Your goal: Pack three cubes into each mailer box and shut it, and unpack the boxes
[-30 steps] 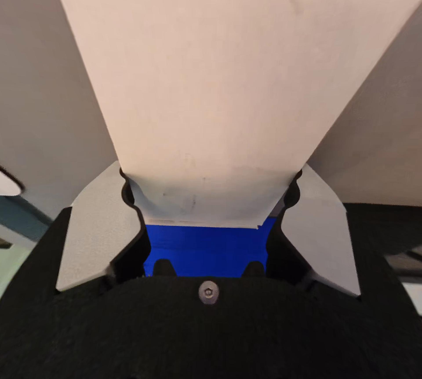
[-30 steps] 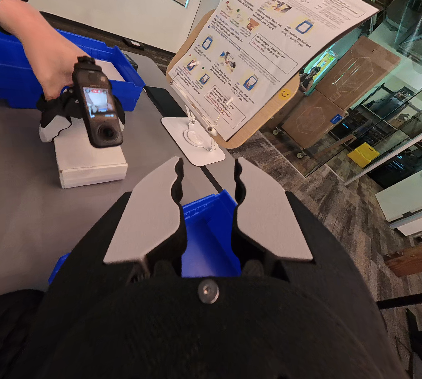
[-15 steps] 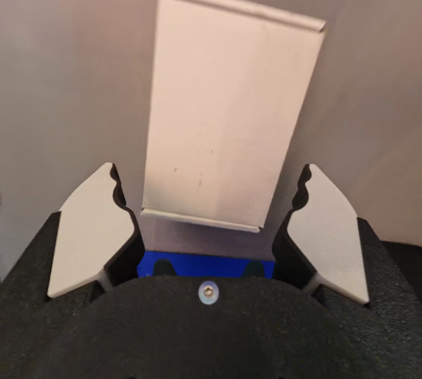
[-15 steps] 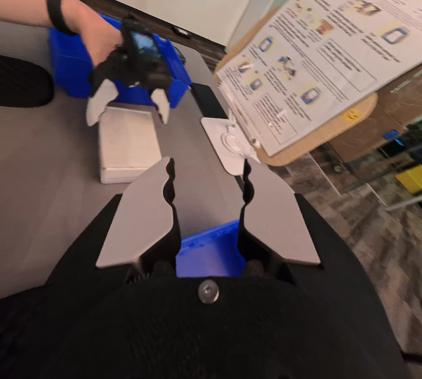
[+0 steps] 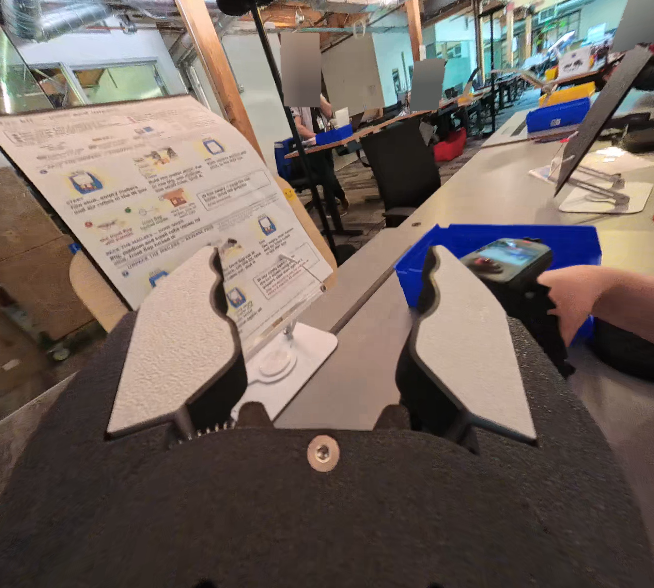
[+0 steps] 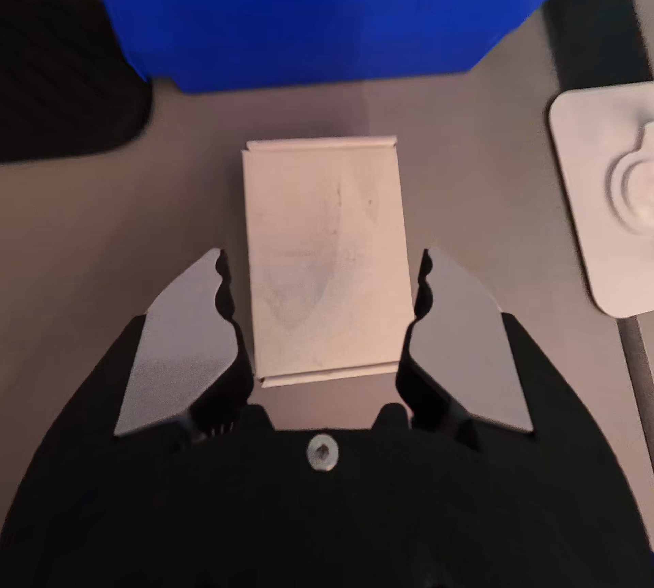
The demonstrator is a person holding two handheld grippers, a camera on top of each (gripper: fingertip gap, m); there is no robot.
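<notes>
The right tool (image 6: 323,254) hangs over the grey surface (image 6: 106,234) with its two pale, wavy-edged fingers (image 6: 184,341) spread wide. Between them lies a closed white cardboard mailer box (image 6: 327,252), flat on the surface; its near end sits in the gap, and the blur makes it hard to say whether the fingers touch its sides. Beyond the box stands a blue plastic bin (image 6: 318,26) with something white inside, apparently another box. A dark rounded object (image 6: 60,75) lies left of the bin, and a white stand base (image 6: 608,199) sits at the right edge.

The left tool (image 5: 323,254) is raised and level, its fingers also spread with nothing between them. Ahead of it a printed instruction sheet (image 5: 159,196) leans on a clear stand with a white base (image 5: 283,355). To the right a second blue bin (image 5: 495,249) rests on the surface, with the person's hand (image 5: 584,302) gripping the other tool's black handle and camera (image 5: 506,259) in front of it.
</notes>
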